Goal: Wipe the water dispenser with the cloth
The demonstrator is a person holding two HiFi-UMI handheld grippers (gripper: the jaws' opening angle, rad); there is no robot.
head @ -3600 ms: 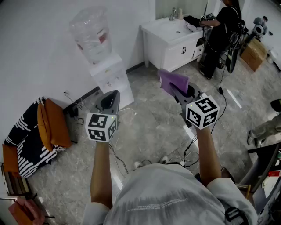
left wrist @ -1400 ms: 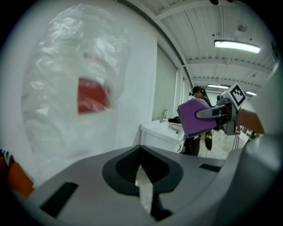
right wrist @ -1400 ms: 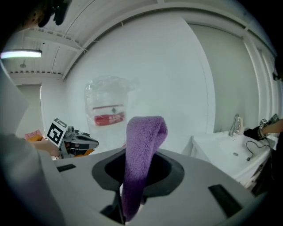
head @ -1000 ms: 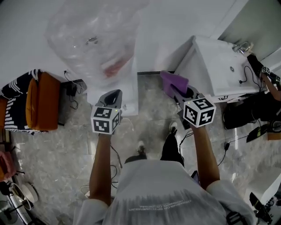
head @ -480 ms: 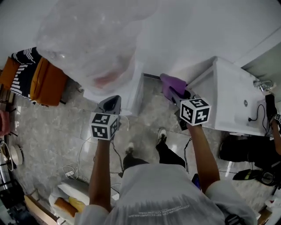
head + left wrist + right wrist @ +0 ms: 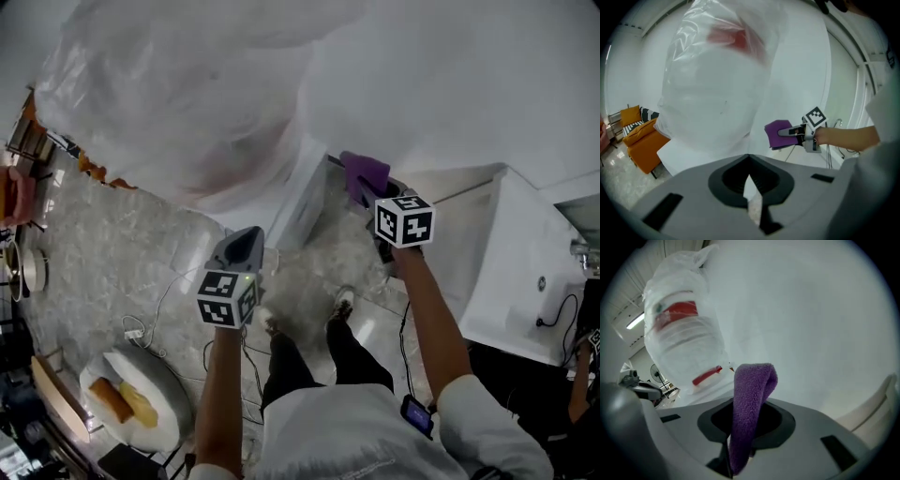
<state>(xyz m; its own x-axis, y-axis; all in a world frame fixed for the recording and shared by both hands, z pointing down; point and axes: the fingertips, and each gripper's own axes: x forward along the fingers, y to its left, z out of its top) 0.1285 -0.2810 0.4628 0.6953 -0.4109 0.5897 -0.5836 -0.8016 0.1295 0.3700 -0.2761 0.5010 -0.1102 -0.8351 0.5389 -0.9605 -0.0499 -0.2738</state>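
The water dispenser's plastic-wrapped bottle (image 6: 187,94) fills the top of the head view, on its white body (image 6: 281,202). My right gripper (image 6: 370,187) is shut on a purple cloth (image 6: 364,173), held up close to the right side of the dispenser's body; I cannot tell whether it touches. The right gripper view shows the cloth (image 6: 750,404) folded and standing up from the jaws, with the bottle (image 6: 689,348) to its left. My left gripper (image 6: 242,246) is lower, in front of the dispenser, jaws shut on nothing. Its view shows the bottle (image 6: 717,84) and the cloth (image 6: 778,133).
A white sink cabinet (image 6: 525,272) stands just right of the dispenser. Cables (image 6: 169,309) lie on the marble floor at the left, near a round white thing (image 6: 131,398) holding yellow and orange items. An orange chair (image 6: 640,140) stands left of the dispenser. My feet (image 6: 342,300) are just below the dispenser.
The view has closed in on the dispenser, and the bottle now fills the top. My right gripper has carried the cloth up to the dispenser's right side. Both grippers stay shut.
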